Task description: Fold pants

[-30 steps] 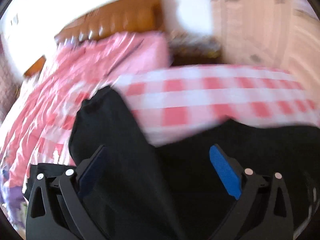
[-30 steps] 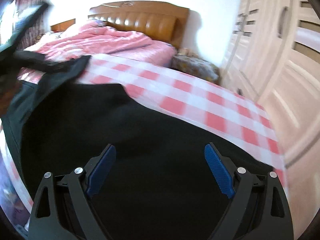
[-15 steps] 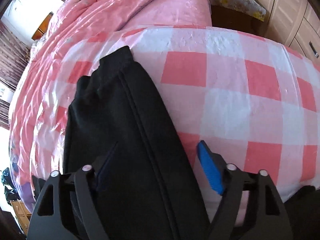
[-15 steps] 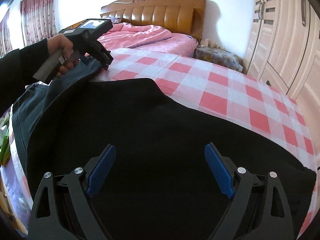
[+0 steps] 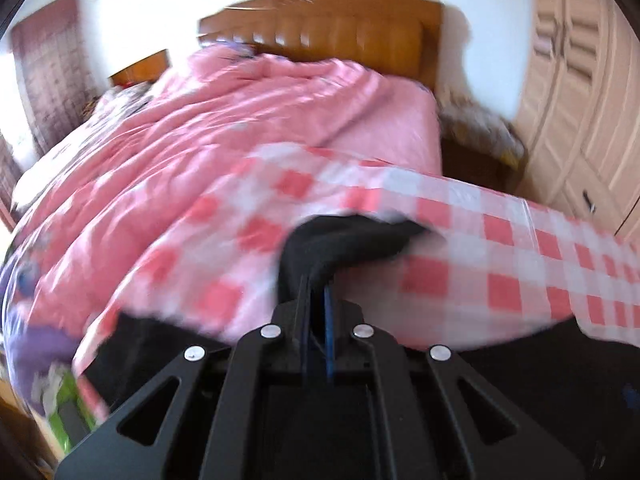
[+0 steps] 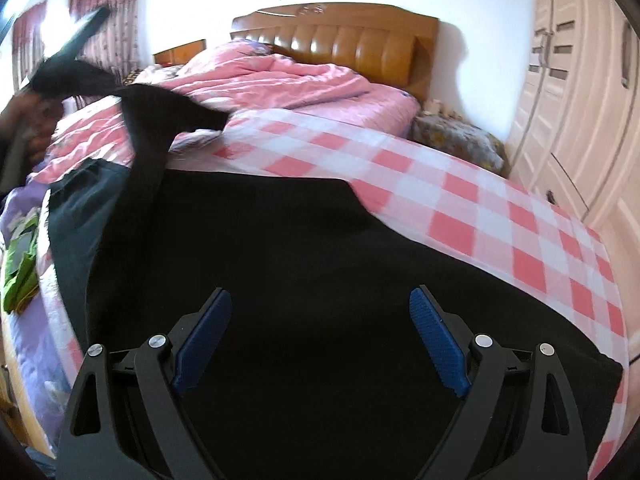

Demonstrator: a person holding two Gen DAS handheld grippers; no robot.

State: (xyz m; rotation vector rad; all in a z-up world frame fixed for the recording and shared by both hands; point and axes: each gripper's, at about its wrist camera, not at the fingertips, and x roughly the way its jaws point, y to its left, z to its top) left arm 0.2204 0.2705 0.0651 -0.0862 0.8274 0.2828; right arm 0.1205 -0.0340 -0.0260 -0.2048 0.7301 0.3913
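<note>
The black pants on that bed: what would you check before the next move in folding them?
1. Left hand-held gripper shut on the pants leg end: ok, black cloth bunches out from between its closed jaws.
2. Leg lifted off the checked sheet: ok, the right wrist view shows it raised in a strip.
3. Right hand-held gripper ready: ok, jaws wide open, nothing between them.
4. Rest of the pants lying flat: ok, spread smooth under the right hand-held gripper.
5. Grip firm enough to carry the leg over: cannot tell, the left wrist view is blurred.
</note>
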